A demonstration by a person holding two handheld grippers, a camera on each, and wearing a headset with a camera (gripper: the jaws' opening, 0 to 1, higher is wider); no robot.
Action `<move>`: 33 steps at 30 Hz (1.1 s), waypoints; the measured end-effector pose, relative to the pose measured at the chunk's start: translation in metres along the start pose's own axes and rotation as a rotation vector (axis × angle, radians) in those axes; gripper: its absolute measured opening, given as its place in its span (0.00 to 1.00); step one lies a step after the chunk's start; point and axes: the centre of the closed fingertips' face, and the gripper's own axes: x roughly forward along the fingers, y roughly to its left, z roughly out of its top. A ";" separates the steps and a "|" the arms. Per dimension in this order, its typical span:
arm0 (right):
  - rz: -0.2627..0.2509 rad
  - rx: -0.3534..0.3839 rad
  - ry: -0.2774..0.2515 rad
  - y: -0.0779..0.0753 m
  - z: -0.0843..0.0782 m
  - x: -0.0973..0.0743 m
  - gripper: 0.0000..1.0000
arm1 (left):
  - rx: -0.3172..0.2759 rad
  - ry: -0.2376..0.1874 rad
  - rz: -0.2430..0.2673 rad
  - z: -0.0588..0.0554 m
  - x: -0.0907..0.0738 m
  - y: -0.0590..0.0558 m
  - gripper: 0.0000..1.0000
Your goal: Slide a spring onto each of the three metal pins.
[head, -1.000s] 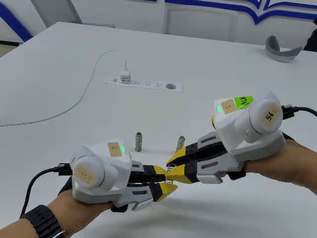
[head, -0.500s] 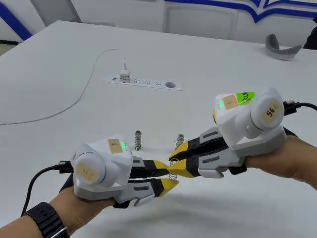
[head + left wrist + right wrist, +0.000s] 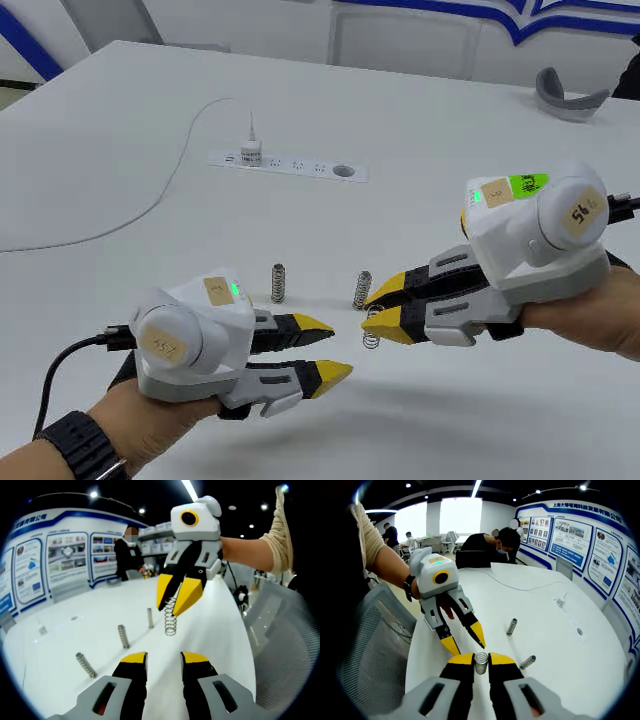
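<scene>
Metal spring (image 3: 371, 339) pinched, right tool (image 3: 369, 310) aloft

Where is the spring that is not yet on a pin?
In the head view the spring hangs pinched in the jaws of the right gripper, just right of the open left gripper and in front of a spring-covered pin.

White bench (image 3: 120, 100), wide and mostly bare. White power strip (image 3: 290, 167) at far centre, lying flat, white adapter (image 3: 251, 152) plugged in at its left end. Thin white cable (image 3: 178, 172) curves from far centre off the left edge. Grey curved band (image 3: 570, 98) far right. Blue-trimmed wall posters (image 3: 65, 555). Seated people (image 3: 490, 547) beyond the bench. Grey mesh chair (image 3: 375, 630) near the bench edge.
</scene>
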 end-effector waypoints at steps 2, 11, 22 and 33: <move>-0.010 0.005 0.002 -0.004 -0.002 -0.003 0.12 | -0.007 0.000 0.009 -0.001 -0.001 0.002 0.29; -0.062 0.029 0.001 -0.020 -0.008 -0.017 0.12 | -0.035 0.007 0.025 -0.007 -0.004 0.005 0.34; -0.156 0.070 -0.014 -0.052 -0.016 -0.040 0.12 | -0.052 0.011 0.036 -0.012 -0.005 0.006 0.36; -0.293 0.118 -0.011 -0.097 -0.028 -0.057 0.12 | -0.060 0.015 0.042 -0.015 -0.006 0.008 0.37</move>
